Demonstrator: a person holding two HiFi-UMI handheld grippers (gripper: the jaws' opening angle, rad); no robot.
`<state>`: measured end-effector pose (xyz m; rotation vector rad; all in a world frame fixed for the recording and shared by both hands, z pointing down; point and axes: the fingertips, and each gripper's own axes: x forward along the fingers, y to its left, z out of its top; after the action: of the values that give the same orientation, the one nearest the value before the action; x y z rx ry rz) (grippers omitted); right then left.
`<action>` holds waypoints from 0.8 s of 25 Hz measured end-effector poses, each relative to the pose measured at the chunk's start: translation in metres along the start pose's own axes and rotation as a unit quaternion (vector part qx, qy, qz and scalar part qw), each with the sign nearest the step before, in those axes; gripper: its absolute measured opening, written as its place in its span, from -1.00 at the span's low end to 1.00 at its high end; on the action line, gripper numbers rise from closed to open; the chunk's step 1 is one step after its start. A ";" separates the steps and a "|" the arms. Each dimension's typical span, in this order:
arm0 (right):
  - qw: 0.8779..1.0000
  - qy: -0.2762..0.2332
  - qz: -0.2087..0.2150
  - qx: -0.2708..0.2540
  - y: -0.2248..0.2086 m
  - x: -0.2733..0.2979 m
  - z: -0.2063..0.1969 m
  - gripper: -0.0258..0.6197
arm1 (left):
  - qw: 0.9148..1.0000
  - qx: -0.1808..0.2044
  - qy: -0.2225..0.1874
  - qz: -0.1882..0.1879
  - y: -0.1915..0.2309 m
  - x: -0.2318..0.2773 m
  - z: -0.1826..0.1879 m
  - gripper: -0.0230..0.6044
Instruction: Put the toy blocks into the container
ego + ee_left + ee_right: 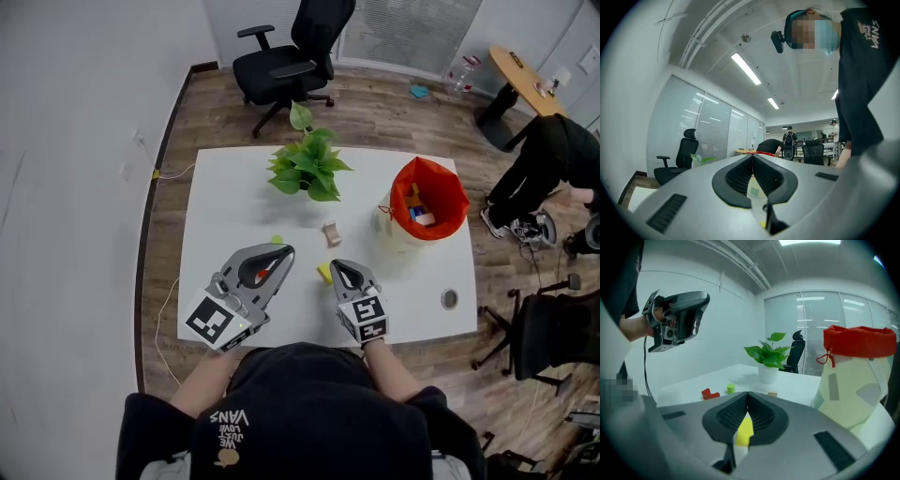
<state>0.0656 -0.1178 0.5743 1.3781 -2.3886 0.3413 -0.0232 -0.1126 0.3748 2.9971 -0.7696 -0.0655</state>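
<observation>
- Left gripper point(287, 251) has its jaws pressed together on nothing; it is held above the table point(225, 206), well left of the container point(429, 202).
- Right gripper point(336, 265) is closed tight too, tipped down toward the table and nearer the container.
- A yellow block point(323, 272) lies right at the right gripper's tips, not pinched.
- A red block point(709, 393), a green block point(277, 239) and a wooden block point(331, 233) lie on the table left of the container.
- More blocks sit inside the container.
</observation>
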 end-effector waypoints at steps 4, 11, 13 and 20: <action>0.999 0.029 0.012 0.011 0.001 0.006 -0.016 -0.86 | 1.000 -0.001 0.003 0.000 -0.002 0.001 -0.002 -0.89; 0.994 0.099 0.042 0.014 0.008 0.020 -0.048 -0.32 | 1.000 -0.004 0.007 -0.002 -0.002 0.003 -0.005 -0.89; 0.991 0.124 0.048 0.005 0.010 0.022 -0.059 -0.29 | 1.000 -0.004 0.007 -0.002 -0.002 0.003 -0.005 -0.89; 0.982 0.178 0.057 -0.020 0.013 0.027 -0.080 -0.28 | 1.000 -0.007 0.013 0.004 -0.001 0.003 -0.009 -0.89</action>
<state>0.0565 -0.1022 0.6580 1.0616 -2.1660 0.5211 -0.0193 -0.1126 0.3834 2.9758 -0.7756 -0.0301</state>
